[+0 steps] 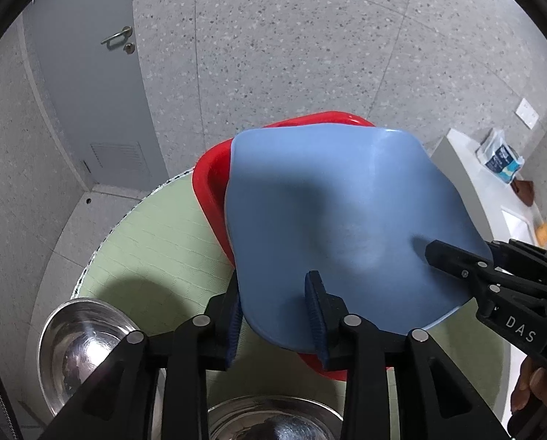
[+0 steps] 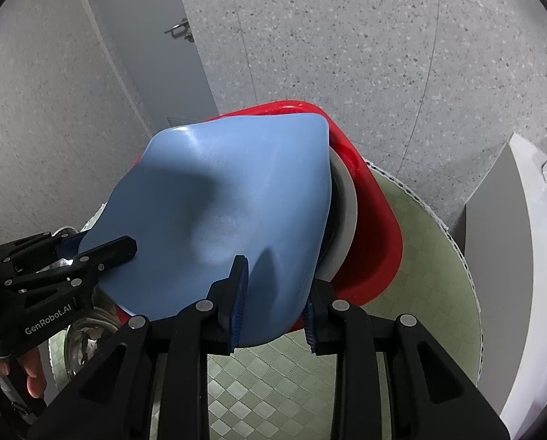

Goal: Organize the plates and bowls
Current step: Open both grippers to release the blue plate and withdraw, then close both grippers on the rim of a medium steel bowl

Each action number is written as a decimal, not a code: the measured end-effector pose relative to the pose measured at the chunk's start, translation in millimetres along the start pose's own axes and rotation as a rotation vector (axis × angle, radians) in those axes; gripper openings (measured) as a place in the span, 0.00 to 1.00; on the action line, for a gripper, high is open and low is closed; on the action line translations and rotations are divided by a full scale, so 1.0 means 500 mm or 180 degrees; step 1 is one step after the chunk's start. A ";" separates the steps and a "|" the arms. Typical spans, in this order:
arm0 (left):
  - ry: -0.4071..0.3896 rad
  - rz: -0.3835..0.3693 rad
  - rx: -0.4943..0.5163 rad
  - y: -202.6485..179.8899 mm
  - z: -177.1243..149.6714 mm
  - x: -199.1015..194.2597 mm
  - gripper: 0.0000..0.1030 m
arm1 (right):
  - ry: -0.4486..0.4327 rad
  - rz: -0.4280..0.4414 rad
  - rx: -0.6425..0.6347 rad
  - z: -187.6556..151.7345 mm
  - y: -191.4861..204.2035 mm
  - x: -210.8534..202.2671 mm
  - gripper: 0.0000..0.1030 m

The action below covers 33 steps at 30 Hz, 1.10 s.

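**Both grippers straddling the blue plate's near edge**

Left gripper [image 1: 277,315] is straddling the near rim of the blue plate [image 1: 346,220], one finger over its face and one under it; whether the ribbed pads are pressing I cannot tell. Right gripper [image 2: 273,304] is sitting astride the same rim further along, grip equally unclear. Blue plate is lying tilted over a red basin [image 2: 376,227], with a pale round dish [image 2: 346,220] showing beneath it. Red basin is resting on a green checked table [image 1: 156,242]. Two steel bowls [image 1: 79,344] are sitting on the table nearby.
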State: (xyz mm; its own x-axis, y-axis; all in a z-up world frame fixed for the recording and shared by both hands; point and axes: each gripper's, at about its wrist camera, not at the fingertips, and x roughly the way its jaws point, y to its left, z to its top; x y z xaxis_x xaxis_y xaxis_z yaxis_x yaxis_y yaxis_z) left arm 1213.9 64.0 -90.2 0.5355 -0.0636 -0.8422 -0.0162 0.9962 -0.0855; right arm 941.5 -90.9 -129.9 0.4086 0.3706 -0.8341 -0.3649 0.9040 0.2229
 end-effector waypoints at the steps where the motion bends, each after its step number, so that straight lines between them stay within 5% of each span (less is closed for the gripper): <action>1: -0.0014 0.0002 0.0010 0.003 -0.010 -0.009 0.41 | -0.0012 -0.0009 -0.0001 -0.001 0.001 0.000 0.32; 3: -0.0051 -0.0004 0.0028 -0.009 -0.014 -0.015 0.53 | -0.0020 -0.0010 0.0004 -0.002 0.003 -0.002 0.41; 8: -0.0082 -0.0048 0.0115 -0.023 -0.043 -0.036 0.56 | -0.0083 -0.0038 0.0017 -0.006 0.006 -0.010 0.46; 13: -0.0237 0.0001 0.0119 -0.002 -0.075 -0.090 0.78 | -0.0174 -0.0076 0.0097 -0.021 0.004 -0.041 0.57; 22: -0.0372 0.0076 -0.0105 0.063 -0.200 -0.198 0.86 | -0.0351 -0.0125 0.0203 -0.084 0.048 -0.116 0.61; 33: -0.0259 0.0271 -0.0483 0.117 -0.371 -0.302 0.91 | 0.0037 0.0082 0.0339 -0.206 0.162 -0.068 0.62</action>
State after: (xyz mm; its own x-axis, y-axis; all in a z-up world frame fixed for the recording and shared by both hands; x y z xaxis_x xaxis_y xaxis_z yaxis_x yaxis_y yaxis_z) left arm 975.4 120.8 -66.6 0.5931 0.0318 -0.8045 -0.1884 0.9770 -0.1003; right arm 811.9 -52.1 -135.2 0.3903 0.3920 -0.8331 -0.2839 0.9120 0.2961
